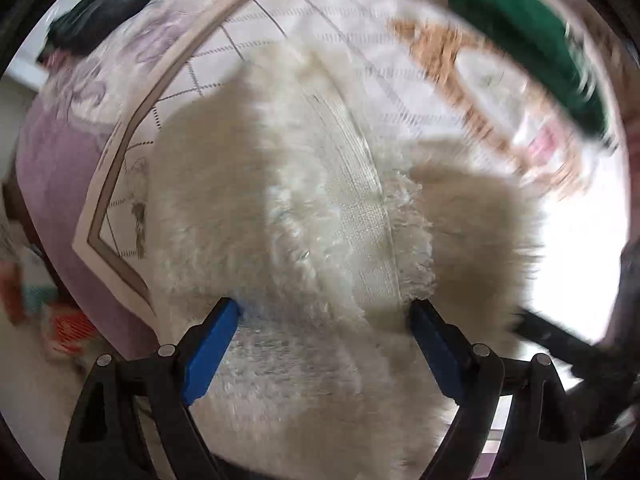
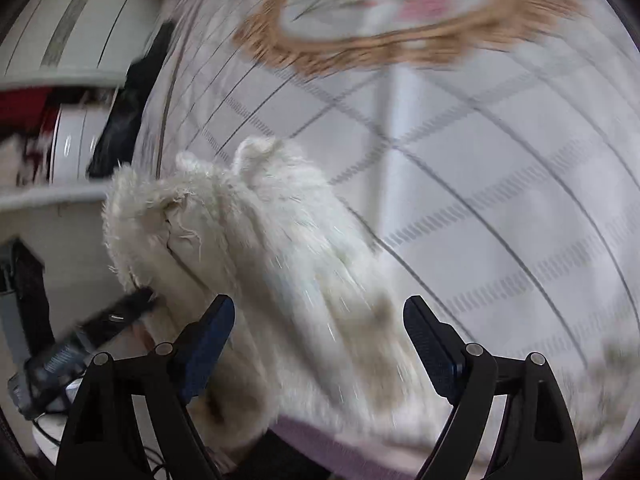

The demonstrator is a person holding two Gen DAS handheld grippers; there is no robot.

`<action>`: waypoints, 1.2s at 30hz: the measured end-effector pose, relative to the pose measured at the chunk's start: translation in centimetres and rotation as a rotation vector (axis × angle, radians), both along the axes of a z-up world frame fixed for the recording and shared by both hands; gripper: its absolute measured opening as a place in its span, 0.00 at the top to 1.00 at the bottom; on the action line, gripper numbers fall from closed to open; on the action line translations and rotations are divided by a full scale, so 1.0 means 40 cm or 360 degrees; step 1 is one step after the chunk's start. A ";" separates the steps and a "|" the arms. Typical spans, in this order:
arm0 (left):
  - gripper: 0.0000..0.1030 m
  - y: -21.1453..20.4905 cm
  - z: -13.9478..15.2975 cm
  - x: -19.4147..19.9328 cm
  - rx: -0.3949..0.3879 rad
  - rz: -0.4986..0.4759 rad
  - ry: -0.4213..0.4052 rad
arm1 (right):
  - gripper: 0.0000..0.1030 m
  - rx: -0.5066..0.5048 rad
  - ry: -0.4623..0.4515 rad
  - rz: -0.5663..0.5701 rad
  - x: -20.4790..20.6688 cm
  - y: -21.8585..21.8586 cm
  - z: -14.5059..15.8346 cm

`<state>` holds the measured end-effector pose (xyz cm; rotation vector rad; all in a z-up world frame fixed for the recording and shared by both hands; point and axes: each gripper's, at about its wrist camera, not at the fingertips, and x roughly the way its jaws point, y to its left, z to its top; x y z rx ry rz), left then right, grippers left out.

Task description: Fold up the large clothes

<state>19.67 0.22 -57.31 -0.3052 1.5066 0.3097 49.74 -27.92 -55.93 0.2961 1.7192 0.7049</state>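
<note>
Left wrist view: the left gripper fills the foreground, its blue-padded jaws spread wide with nothing pinched between them. Just past the pad tips lies the fluffy white garment, a shaggy cream fleece with a strip of ribbed woven fabric exposed down its middle. The garment rests on a white quilted bedspread marked with a grey grid; a tan wreath motif and a dark green item sit farther back on the spread — both blurred. A lilac bed skirt drops away along the left edge.

Right wrist view: the right gripper likewise stands wide open and holds nothing. A long lobe of the same fluffy white garment runs up from between the pads, over the near left edge of the bedspread. At the far left, the black tip of the other gripper touches the garment's fringe; whether it is pinching the fleece cannot be told. The wreath motif appears at the top, smeared by motion.
</note>
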 end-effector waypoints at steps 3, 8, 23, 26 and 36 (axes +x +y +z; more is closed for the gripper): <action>0.42 0.006 -0.006 -0.004 0.0129 -0.0078 -0.0066 | 0.14 -0.0036 0.0036 0.0178 0.004 0.043 -0.048; 0.94 0.040 0.088 -0.037 0.0162 -0.0107 -0.0244 | 0.42 0.0035 0.0089 0.0036 -0.018 0.008 -0.078; 0.94 -0.187 0.191 -0.042 0.0156 -0.0497 -0.0421 | 0.61 0.0431 0.0569 -0.0625 -0.097 -0.073 -0.158; 0.94 -0.224 0.177 -0.038 0.0121 -0.0558 -0.0420 | 0.61 0.0471 0.0579 -0.0578 -0.076 -0.050 -0.175; 0.93 0.000 0.058 -0.041 -0.0114 -0.0289 -0.0207 | 0.19 0.0085 0.0318 -0.0211 -0.028 -0.198 -0.062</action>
